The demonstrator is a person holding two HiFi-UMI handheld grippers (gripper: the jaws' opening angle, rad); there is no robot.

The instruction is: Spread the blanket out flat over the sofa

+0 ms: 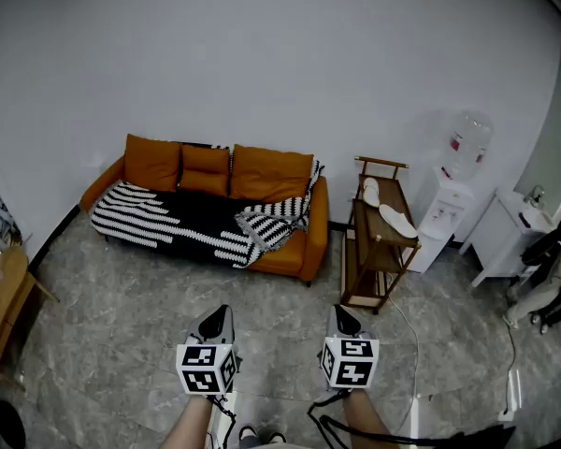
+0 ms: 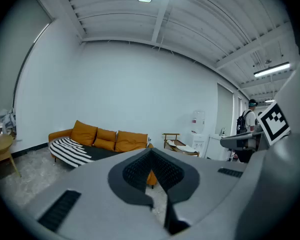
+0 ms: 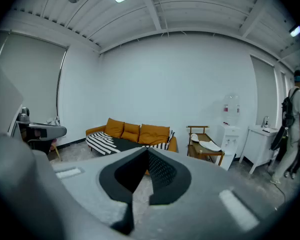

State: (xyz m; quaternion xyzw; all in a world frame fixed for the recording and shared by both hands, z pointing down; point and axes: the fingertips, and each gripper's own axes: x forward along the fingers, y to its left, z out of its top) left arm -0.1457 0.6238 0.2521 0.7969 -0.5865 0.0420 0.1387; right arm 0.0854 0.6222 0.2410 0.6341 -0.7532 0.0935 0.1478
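An orange sofa (image 1: 280, 255) stands against the far wall. A black-and-white striped blanket (image 1: 182, 218) covers its left arm and seat, and lies bunched in folds at the right end (image 1: 276, 221). Three orange cushions lean on the backrest. My left gripper (image 1: 219, 316) and right gripper (image 1: 342, 316) hover side by side over the floor, well short of the sofa, both shut with nothing between the jaws. The left gripper view shows the sofa (image 2: 107, 140) beyond the left gripper (image 2: 150, 151). In the right gripper view the blanket (image 3: 110, 143) lies past the right gripper (image 3: 146, 151).
A wooden shelf cart (image 1: 379, 241) with white things on it stands right of the sofa, then a water dispenser (image 1: 453, 190) and a white cabinet (image 1: 510, 227). A wooden table (image 1: 0, 307) is at the left edge. A person (image 1: 553, 279) stands at the far right. A cable (image 1: 413, 344) trails on the floor.
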